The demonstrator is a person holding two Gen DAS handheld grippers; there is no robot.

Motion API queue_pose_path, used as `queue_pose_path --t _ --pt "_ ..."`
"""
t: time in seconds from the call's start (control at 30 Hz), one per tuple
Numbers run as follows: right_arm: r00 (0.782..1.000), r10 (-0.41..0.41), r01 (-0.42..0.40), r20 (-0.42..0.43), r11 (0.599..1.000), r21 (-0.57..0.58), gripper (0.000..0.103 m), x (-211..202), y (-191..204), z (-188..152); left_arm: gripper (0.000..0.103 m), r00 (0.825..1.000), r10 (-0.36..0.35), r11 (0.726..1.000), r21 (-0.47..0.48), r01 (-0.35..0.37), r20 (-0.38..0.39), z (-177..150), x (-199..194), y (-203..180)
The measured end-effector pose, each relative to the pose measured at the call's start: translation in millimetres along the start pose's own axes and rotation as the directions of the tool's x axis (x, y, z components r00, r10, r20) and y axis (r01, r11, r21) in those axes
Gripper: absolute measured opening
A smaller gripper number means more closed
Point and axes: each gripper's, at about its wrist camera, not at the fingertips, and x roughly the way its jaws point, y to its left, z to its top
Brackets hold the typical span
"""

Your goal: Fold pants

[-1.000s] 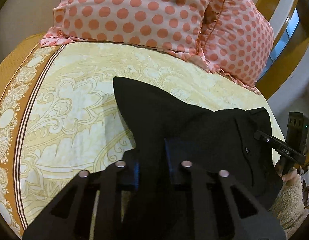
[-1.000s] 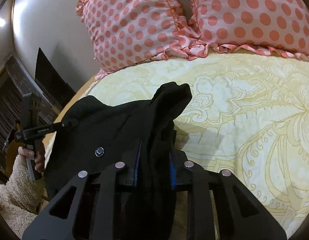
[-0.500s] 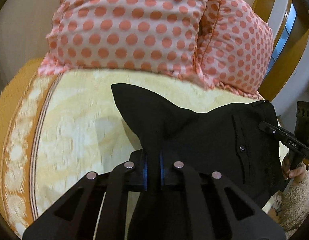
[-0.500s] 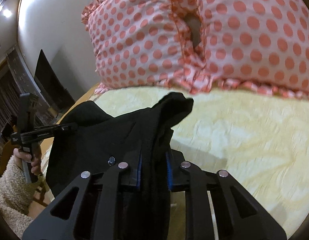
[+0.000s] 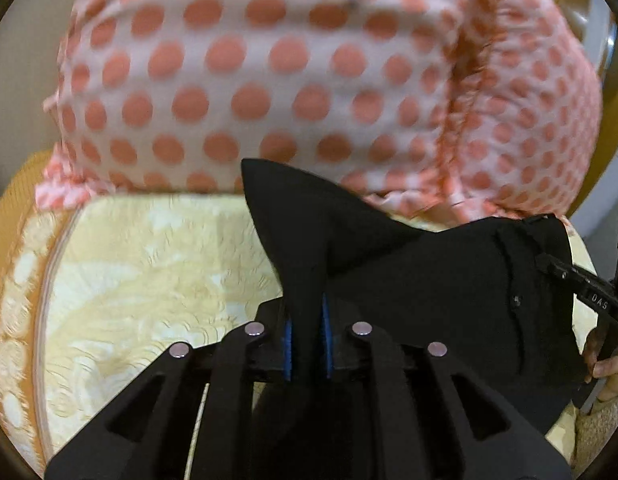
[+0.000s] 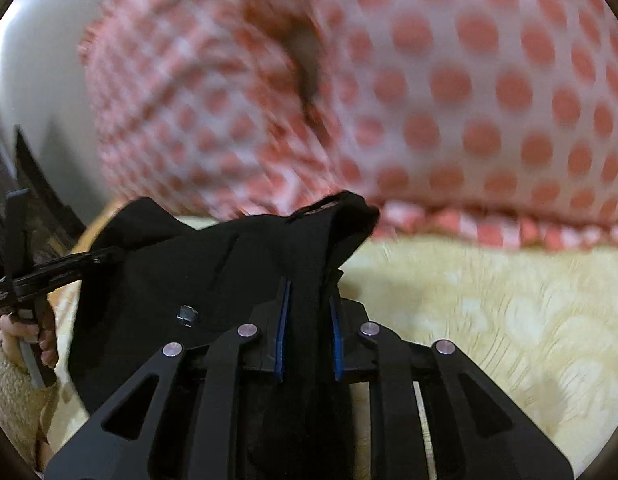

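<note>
Black pants (image 5: 429, 280) hang stretched between my two grippers above a yellow patterned bedspread (image 5: 149, 264). My left gripper (image 5: 307, 344) is shut on one corner of the waistband, and a flap of black cloth stands up past its fingers. My right gripper (image 6: 309, 340) is shut on the other corner of the pants (image 6: 169, 280), with the metal button (image 6: 187, 315) just left of its fingers. Each gripper shows at the edge of the other's view, the right one (image 5: 589, 300) and the left one (image 6: 49, 276), held in a hand.
Two pink pillows with orange dots (image 5: 269, 72) stand close ahead at the head of the bed and fill the upper half of both views (image 6: 449, 80). The bedspread (image 6: 489, 320) lies below. A white wall (image 6: 33, 80) is at the far left.
Both grippers have lifted the pants and carried them toward the pillows, which now loom much larger and blurred. Both grips have held.
</note>
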Motion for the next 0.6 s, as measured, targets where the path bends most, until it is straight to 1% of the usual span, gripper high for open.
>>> queue_pose_path --t 0.03,0.07,0.1,0.13,0.17,0.23,0.27,0.3,0.33,0.4,0.43,0.47,0.5,0.53,0.57,0.6 --pt "1.0 0.007 -0.006 -0.009 1.0 0.031 0.019 3.4 -5.4 -0.8 0.017 1.0 0.007 0.999 -0.032 -0.008 -0.016 -2.2 7.5 5.7" --pt "1.0 0.007 -0.006 -0.017 0.999 0.053 0.02 5.5 -9.1 -1.5 0.023 1.0 0.008 0.998 -0.06 -0.009 -0.025 -4.1 12.3 10.5" --pt "1.0 0.002 0.0 -0.026 0.998 0.069 0.023 8.0 -11.5 -1.9 0.027 0.999 0.007 0.996 -0.089 -0.011 -0.039 -6.5 17.5 14.9" --pt "0.999 -0.015 0.018 -0.04 0.997 0.079 0.03 11.3 -13.0 -3.4 0.032 0.999 0.005 0.992 -0.123 -0.01 -0.04 -8.5 21.4 19.5" --pt "0.998 -0.033 0.037 -0.049 0.996 0.084 0.033 14.1 -13.9 -4.1 0.033 0.999 0.008 0.992 -0.129 -0.012 -0.033 -8.5 21.1 19.7" --pt "0.997 -0.06 0.064 -0.046 0.994 0.092 0.046 12.4 -13.9 -6.3 0.034 0.999 0.031 0.992 -0.118 -0.036 -0.041 -8.0 20.0 15.6" --pt "0.994 -0.092 0.096 -0.051 0.991 0.097 0.051 9.3 -15.5 -7.0 0.036 0.999 0.037 0.993 -0.114 -0.041 -0.039 -8.3 17.2 14.1" --pt "0.991 -0.127 0.132 -0.051 0.986 0.104 0.064 4.8 -17.0 -8.1 0.036 0.999 0.042 0.992 -0.114 -0.045 -0.029 -9.5 11.1 13.7" --pt "0.982 -0.187 0.189 -0.032 0.975 0.116 0.073 -6.1 -19.7 -9.7 0.036 0.999 0.05 0.992 -0.117 -0.052 -0.016 -11.0 4.2 14.0" --pt "0.959 -0.281 0.273 0.038 0.952 0.142 0.075 -31.9 -23.4 -13.4 0.047 0.997 0.07 0.992 -0.109 -0.065 0.043 -17.1 -18.9 16.8" --pt "0.943 -0.321 0.306 0.082 0.939 0.157 0.075 -47.7 -22.2 -16.6 0.057 0.993 0.073 0.993 -0.094 -0.065 0.088 -22.2 -35.7 15.4" --pt "0.941 -0.317 0.298 0.114 0.941 0.161 0.075 -59.2 -18.8 -19.8 0.064 0.991 0.065 0.995 -0.086 -0.055 0.113 -25.6 -46.5 14.4" --pt "0.948 -0.288 0.267 0.136 0.952 0.153 0.075 -68.0 -13.2 -23.6 0.066 0.99 0.025 0.997 -0.078 -0.015 0.137 -31.5 -59.8 11.7" --pt "0.965 -0.216 0.2 0.149 0.973 0.112 0.075 -76.8 0.8 -30.1 0.07 0.988 -0.047 0.996 -0.067 0.057 0.148 -37.7 -71.0 7.6" --pt "0.975 -0.167 0.159 0.145 0.985 0.065 0.075 -80.1 13.2 -35.3 0.073 0.985 -0.094 0.993 -0.06 0.104 0.147 -40.6 -76.7 5.9" --pt "0.983 -0.122 0.123 0.138 0.992 -0.002 0.075 -82.3 30.7 -42.6 0.075 0.976 -0.166 0.984 -0.045 0.174 0.14 -48.9 -84.7 -1.6"
